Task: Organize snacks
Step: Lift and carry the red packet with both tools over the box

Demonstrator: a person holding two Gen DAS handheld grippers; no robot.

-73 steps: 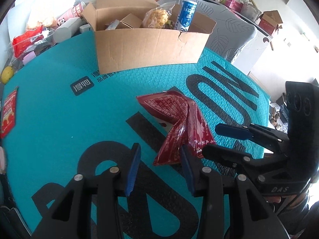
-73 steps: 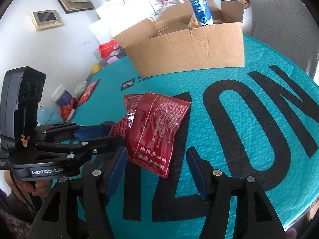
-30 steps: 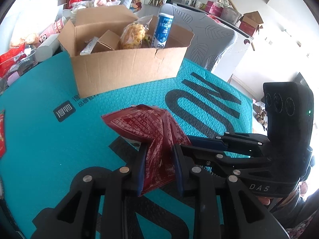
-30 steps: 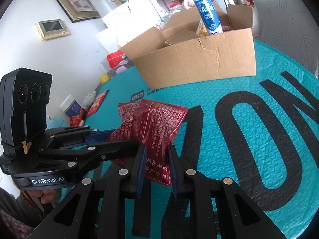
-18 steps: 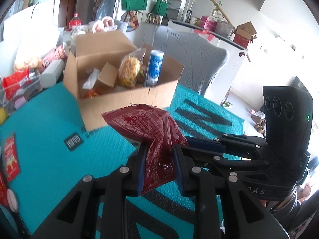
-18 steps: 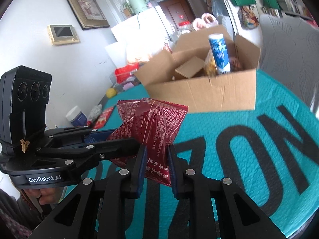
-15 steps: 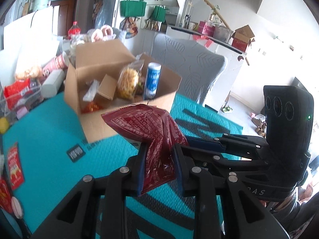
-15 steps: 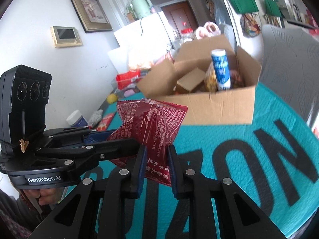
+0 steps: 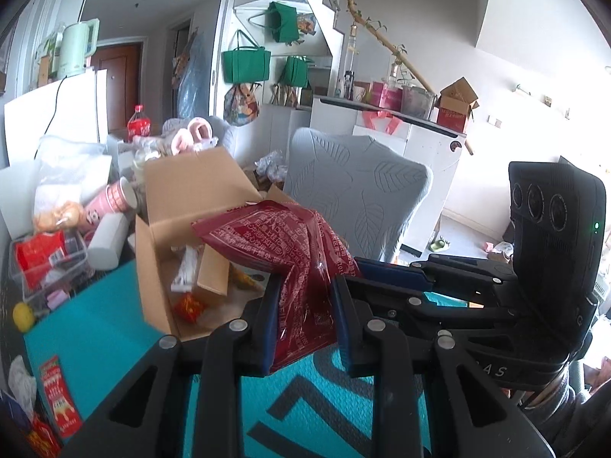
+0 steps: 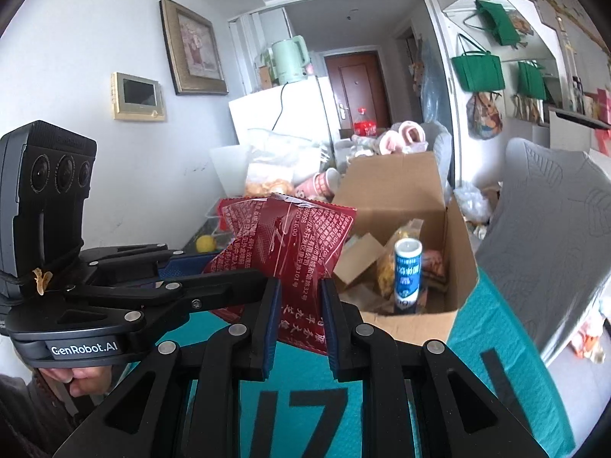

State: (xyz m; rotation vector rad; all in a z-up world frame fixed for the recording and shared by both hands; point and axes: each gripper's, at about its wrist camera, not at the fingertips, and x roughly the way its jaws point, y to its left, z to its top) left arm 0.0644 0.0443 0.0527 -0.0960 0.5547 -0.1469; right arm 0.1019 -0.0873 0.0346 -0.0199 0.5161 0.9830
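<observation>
Red packet (image 9: 301, 263) raised off mat; cardboard box (image 10: 450, 267) holds blue tube (image 10: 408, 271).

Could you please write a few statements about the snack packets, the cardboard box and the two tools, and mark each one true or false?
1. The left tool is shut on a red snack packet. True.
2. The right tool hangs open with nothing in it. False: it too is shut on a red snack packet.
3. The cardboard box is closed. False: its flaps stand open and snacks show inside.
4. A blue and white tube stands upright in the box. True.
5. The packets lie flat on the teal mat. False: both are held up in the air, near the box.
</observation>
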